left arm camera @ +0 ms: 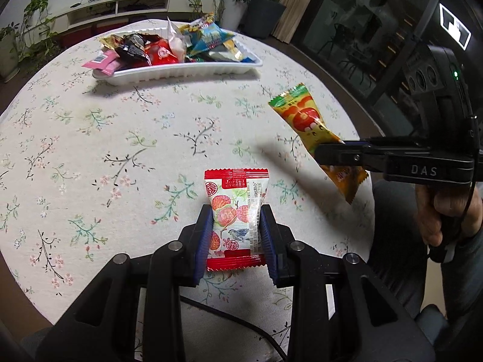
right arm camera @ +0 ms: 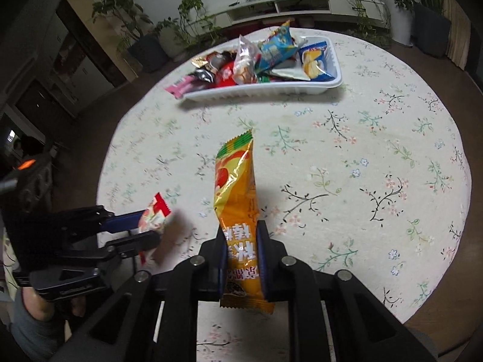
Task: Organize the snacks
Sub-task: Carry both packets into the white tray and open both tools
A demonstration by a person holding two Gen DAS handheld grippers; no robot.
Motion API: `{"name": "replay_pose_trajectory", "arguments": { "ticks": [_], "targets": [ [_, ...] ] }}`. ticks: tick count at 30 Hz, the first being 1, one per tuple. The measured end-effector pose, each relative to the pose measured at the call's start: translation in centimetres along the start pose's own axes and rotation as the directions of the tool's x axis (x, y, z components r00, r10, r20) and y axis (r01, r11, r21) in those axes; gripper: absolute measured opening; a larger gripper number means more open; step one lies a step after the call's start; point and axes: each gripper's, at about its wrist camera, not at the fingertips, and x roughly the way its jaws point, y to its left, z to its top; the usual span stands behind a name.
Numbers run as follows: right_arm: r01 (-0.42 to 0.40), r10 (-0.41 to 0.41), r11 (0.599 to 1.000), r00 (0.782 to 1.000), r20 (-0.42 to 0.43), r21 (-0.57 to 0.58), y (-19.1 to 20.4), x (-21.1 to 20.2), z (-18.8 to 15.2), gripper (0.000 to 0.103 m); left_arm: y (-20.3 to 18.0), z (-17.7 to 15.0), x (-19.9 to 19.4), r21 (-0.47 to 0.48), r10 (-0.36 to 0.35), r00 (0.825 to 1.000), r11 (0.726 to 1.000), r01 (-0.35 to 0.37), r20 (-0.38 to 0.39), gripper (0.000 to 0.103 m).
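- Left tongs: clamped on the red packet, held above the near tabletop. Risk: the pads pinch only the sides of a slick film pack, so it may slide out in transit.
- Right tongs: clamped on the lower part of the orange packet, which is well clear of the surface. Risk: the long free end may sway and catch the tray rim.
- Tray, far side: heaped; a pink packet overhangs its left end. Additions may spill others.
- Tabletop: round, floral cloth; a loose cloth could drag.
- Room: potted plants and a low white shelf unit beyond; dim lighting.
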Motion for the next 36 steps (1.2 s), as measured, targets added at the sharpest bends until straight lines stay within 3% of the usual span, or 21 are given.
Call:
{"name": "replay_pose_trajectory", "arguments": {
  "ticks": [9,15,21,27,36],
  "targets": [
    [-0.028,0.023,0.996,0.998,0.057,0.089,-2.2,-1.2,2.4,0.018,3.9,3.3,-3.3,-0.088,-0.010,0.994,0.996,0.020,0.107,0.029],
    [-0.036,0.024,0.995,0.992,0.126,0.089,-2.8,-3.1,8.2,0.018,7.1,9.5,-5.1,-0.105,0.024,0.982,0.994,-0.004,0.189,0.029],
    [-0.085,0.068,0.992,0.983,0.173,0.092,-1.8,-2.5,15.6,0.018,10.2,17.9,-5.3,-0.121,0.060,0.967,0.992,-0.031,0.247,0.029],
    [-0.113,0.098,0.986,0.987,0.124,0.122,-0.5,2.6,21.5,0.018,12.4,24.5,-2.3,-0.133,0.070,0.970,0.990,-0.040,0.232,0.029],
    [-0.029,0.023,0.990,0.999,0.039,0.140,-0.2,9.3,24.0,0.018,14.6,26.4,5.1,-0.163,0.062,0.988,0.986,-0.039,0.144,0.029]
  ]
}}
